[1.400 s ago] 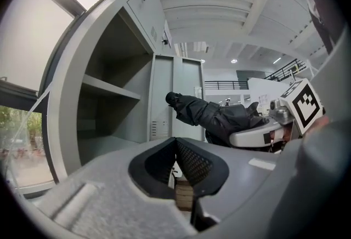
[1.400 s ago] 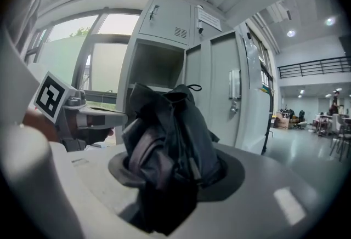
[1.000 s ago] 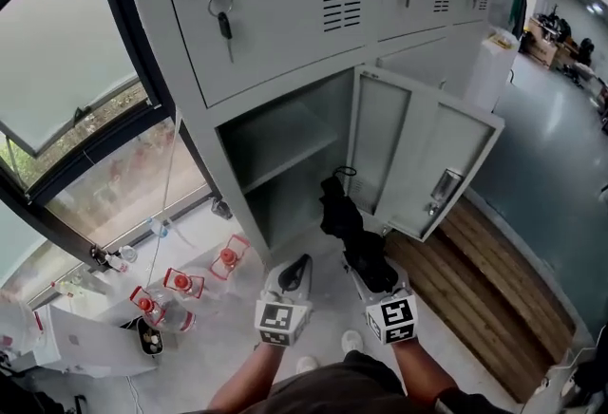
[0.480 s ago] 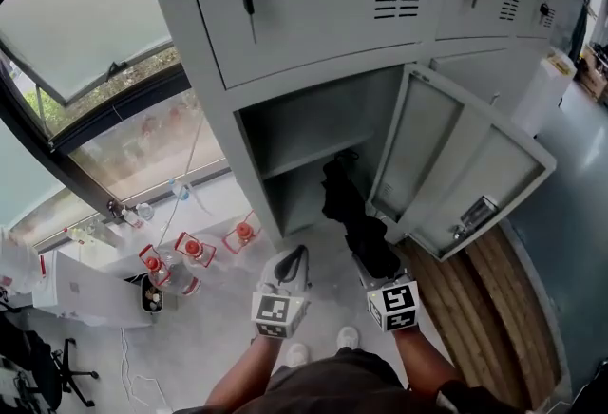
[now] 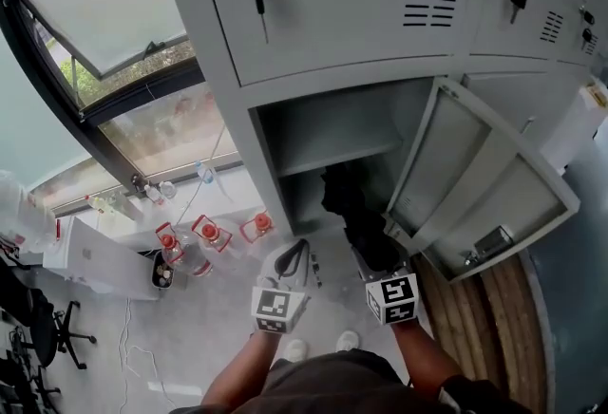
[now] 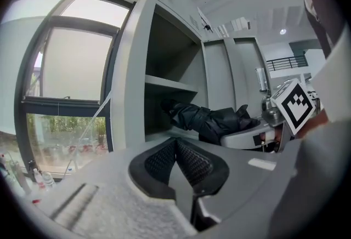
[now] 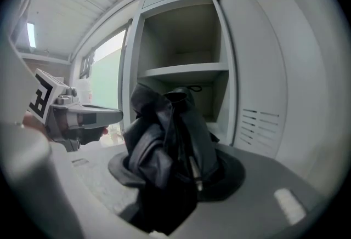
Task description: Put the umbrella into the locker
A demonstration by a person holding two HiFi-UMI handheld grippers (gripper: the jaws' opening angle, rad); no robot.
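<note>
Clearly, the right hand-held gripper [image 5: 369, 258] is clenched on the folded black umbrella [image 5: 350, 203] at the centre of the frame; its far end reaches into the open locker [image 5: 285, 132], under the shelf [image 5: 332, 156]. The left hand-held gripper [image 5: 291, 262], at lower centre, is closed on nothing and is apart from the umbrella. The locker door [image 5: 494, 184] stands open at the right.

Folded black umbrella [image 5: 355, 213], tip inside lower compartment of open grey locker [image 5: 332, 129]

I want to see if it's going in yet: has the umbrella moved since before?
Yes. The umbrella has moved forward into the locker; its tip now sits under the shelf.
</note>
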